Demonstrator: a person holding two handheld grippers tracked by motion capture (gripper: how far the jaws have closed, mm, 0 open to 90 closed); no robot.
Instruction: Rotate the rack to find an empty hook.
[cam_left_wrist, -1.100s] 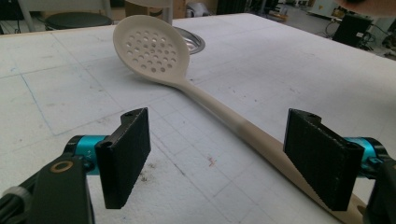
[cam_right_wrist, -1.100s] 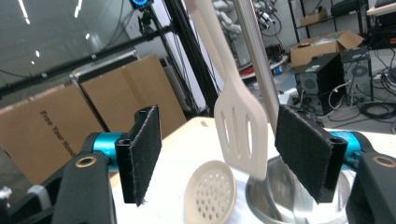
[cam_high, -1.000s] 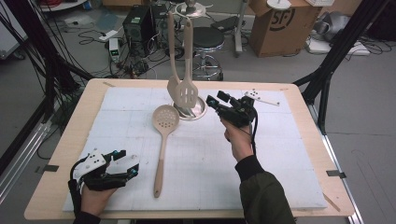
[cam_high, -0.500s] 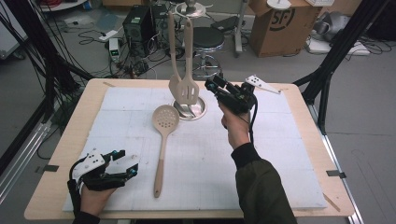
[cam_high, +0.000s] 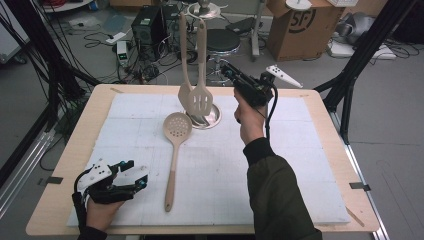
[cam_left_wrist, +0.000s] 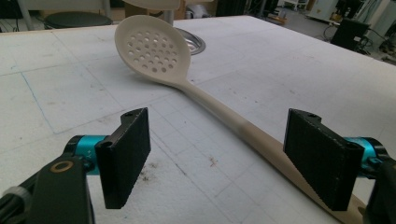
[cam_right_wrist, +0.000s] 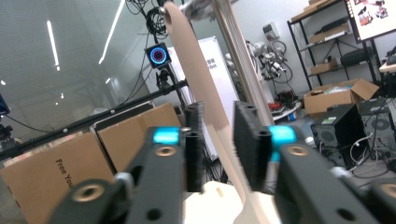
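Two beige utensils hang from a stand at the far middle of the bench: a slotted turner (cam_high: 201, 99) and, just beside it on the left, a plain spatula (cam_high: 184, 95), their blades low over the stand's round metal base (cam_high: 214, 117). The right tongs (cam_high: 226, 68) are raised to the hanging handles from the right. In the right gripper view, a beige handle (cam_right_wrist: 205, 100) runs up between the two black pads, which stand narrowly apart on either side of it; whether they press on it cannot be told.

A perforated spoon (cam_high: 175, 150) lies flat on the white sheet (cam_high: 300, 165) covering the bench, bowl near the metal base, handle pointing toward the person. The left tongs (cam_high: 131, 172) rest at the near left corner, jaws wide open and holding nothing, with the spoon's handle (cam_left_wrist: 261, 140) passing just before the right-hand pad in the left gripper view.
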